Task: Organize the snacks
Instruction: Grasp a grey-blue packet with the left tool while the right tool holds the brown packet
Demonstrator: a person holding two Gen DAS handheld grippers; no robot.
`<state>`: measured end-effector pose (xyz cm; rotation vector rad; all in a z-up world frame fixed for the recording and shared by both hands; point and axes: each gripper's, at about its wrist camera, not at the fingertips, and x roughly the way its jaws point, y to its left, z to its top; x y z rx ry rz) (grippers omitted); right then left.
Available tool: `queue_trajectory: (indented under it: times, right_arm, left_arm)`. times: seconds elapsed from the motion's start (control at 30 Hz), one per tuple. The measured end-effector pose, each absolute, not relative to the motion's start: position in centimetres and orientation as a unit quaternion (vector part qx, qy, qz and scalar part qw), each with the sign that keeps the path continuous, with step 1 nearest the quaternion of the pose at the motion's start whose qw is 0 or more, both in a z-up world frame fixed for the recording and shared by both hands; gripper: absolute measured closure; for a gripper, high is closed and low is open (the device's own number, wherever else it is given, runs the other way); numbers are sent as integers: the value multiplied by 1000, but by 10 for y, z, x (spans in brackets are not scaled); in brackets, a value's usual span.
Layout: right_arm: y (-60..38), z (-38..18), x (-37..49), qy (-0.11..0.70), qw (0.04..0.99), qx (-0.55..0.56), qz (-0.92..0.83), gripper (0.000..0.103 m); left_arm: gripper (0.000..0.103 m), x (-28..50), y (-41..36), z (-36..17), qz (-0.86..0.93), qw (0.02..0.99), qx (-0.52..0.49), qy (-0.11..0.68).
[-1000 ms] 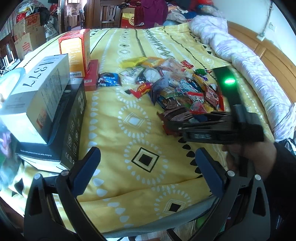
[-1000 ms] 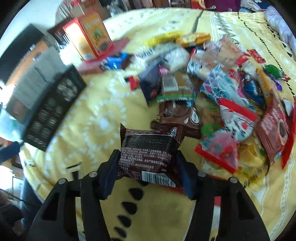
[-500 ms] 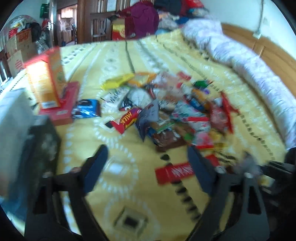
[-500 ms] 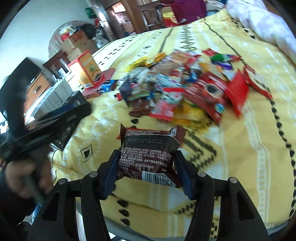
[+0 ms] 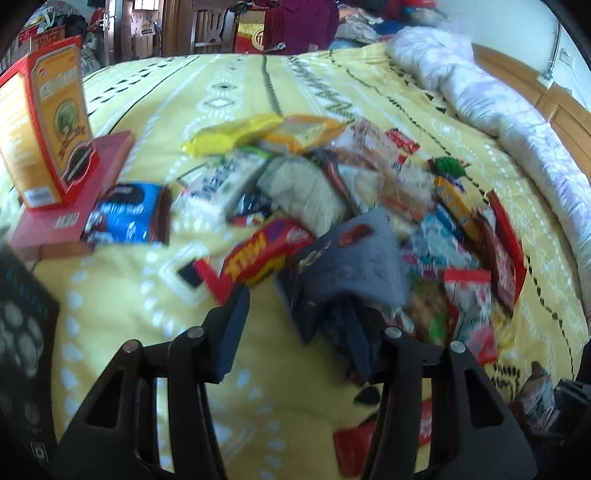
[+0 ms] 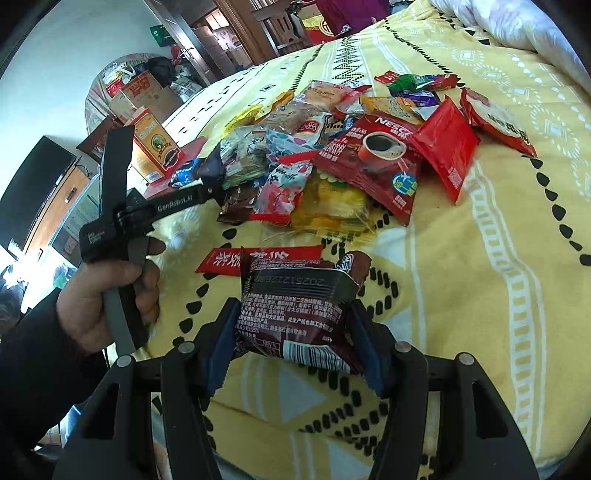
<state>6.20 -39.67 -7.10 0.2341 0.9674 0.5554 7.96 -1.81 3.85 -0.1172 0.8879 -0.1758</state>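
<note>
right tool (image 6: 295, 347), yellow patterned bedspread (image 6: 461, 295), wooden doorway (image 6: 236, 22)

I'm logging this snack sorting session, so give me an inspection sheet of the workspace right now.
Surface: yellow patterned bedspread, lit by daylight.
Job's things: snack pile heaped mid-bed; brown snack packet off the pile, between the right fingers.
Clutter: orange carton standing on a flat red box; black box at the bed's edge.
Grippers: right gripper shut on the brown packet; left gripper closing at a dark blue-grey packet on the pile's near edge, pads not clearly pressing it.
Cables: nothing seen.
Surroundings: rolled white quilt along a wooden headboard; cardboard boxes and wooden furniture beyond the bed.
</note>
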Motion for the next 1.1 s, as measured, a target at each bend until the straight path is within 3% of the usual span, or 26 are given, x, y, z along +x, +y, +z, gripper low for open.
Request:
queue_trajectory:
  times: [0.13,0.4,0.57,1.1]
  right_arm:
    - [-396,-73,64,456,842,114,265,41]
    - [-397,-83,66,464,837,117,264,41]
    - [-396,-86,70,465,837,115,264,41]
    - [-384,-55,54,435,853,101,271,41]
  left_arm:
    - [63,95,-27,36,-89,897,-44,430]
    - [64,109,-26,31,-87,896,-56,431]
    - [71,113,-23,28,-92,889,-65,444]
    - [72,51,-12,113,-72,918,-33,389]
